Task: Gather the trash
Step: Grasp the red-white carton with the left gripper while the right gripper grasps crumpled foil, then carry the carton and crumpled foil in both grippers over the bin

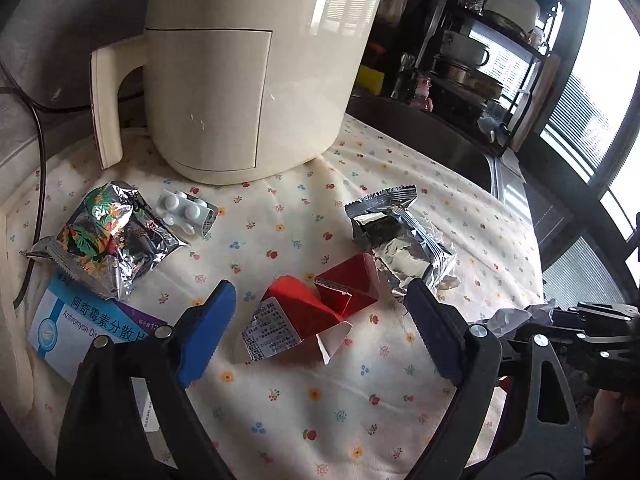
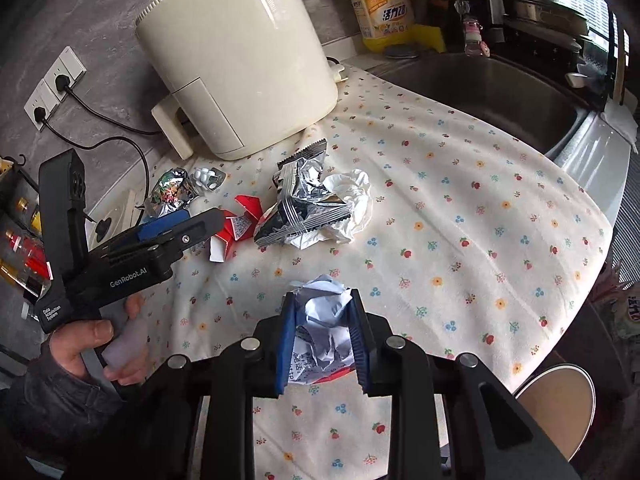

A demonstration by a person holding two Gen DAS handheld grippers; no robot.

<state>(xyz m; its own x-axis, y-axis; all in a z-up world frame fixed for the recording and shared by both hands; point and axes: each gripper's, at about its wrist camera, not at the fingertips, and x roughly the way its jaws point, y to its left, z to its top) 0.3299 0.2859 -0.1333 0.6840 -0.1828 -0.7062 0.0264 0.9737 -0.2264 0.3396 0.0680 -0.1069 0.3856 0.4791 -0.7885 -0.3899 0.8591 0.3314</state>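
Observation:
My left gripper [image 1: 320,300] is open, its blue fingers on either side of a torn red carton [image 1: 308,312] on the flowered cloth. A silver foil wrapper [image 1: 396,236] lies just beyond, a crumpled floral foil wrapper [image 1: 108,236], a pill blister [image 1: 186,210] and a blue-white medicine box [image 1: 80,320] to the left. My right gripper [image 2: 322,304] is shut on a crumpled paper ball [image 2: 326,320], held above the cloth. In the right wrist view the left gripper [image 2: 168,224] sits over the red carton [image 2: 236,224], beside the silver wrapper [image 2: 304,208] and a white crumpled tissue [image 2: 352,200].
A cream air fryer [image 1: 256,64] stands at the back of the cloth [image 2: 460,216]. A steel sink [image 2: 488,92] lies to the right, with a yellow detergent bottle [image 2: 380,4] behind it. Wall sockets and cables [image 2: 56,80] are at the left. A round bin opening [image 2: 556,404] shows below the counter edge.

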